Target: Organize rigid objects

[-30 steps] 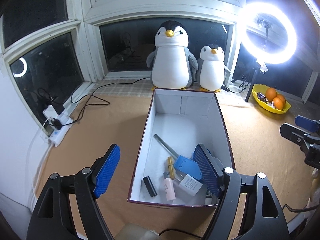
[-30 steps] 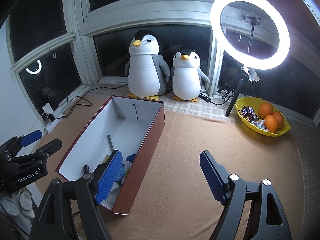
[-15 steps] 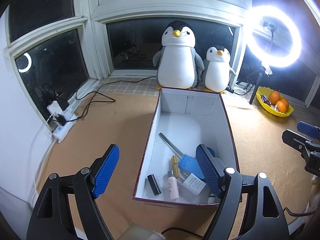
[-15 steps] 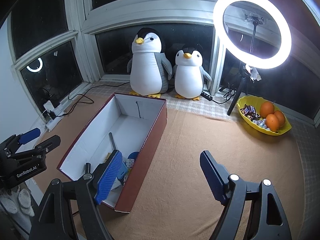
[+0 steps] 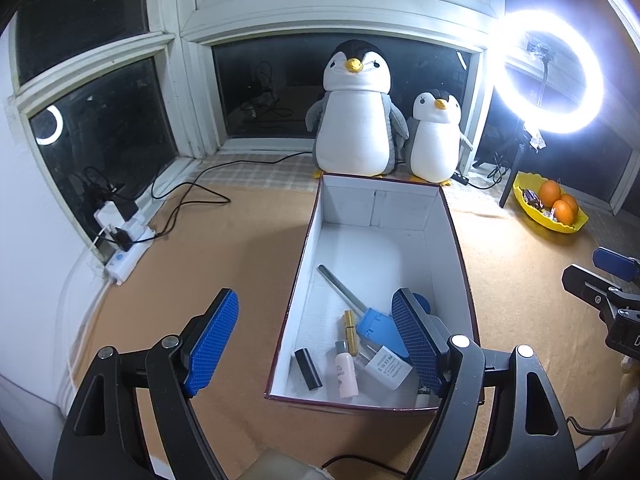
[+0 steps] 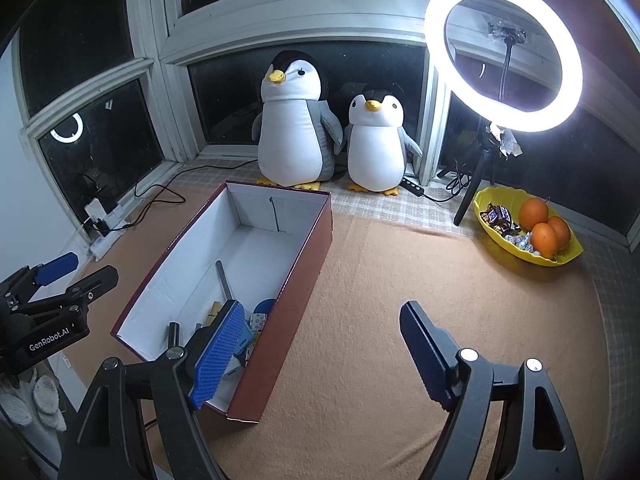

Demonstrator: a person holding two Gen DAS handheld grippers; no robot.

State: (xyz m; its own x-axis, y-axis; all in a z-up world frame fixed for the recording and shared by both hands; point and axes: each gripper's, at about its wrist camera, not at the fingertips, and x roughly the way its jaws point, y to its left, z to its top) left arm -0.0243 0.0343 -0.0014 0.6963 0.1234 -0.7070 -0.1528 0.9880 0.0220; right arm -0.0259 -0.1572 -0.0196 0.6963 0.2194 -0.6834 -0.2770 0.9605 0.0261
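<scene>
Black claw (image 5: 314, 342) frames, blue ribbed pads, silver screws

Left claw (image 5: 314, 342), right claw (image 6: 326, 354) agape, seemingly empty

The box (image 5: 460, 240) is set lengthwise on the mat (image 5: 224, 264), its far end just before two plush penguins (image 5: 356, 116) at the window. Small items (image 5: 360, 344) are gathered at the box's near end. A fruit bowl (image 6: 524, 252) is placed well to the right, a ring light (image 6: 504, 52) behind it; a power strip (image 5: 128, 248) is seen far left.
</scene>
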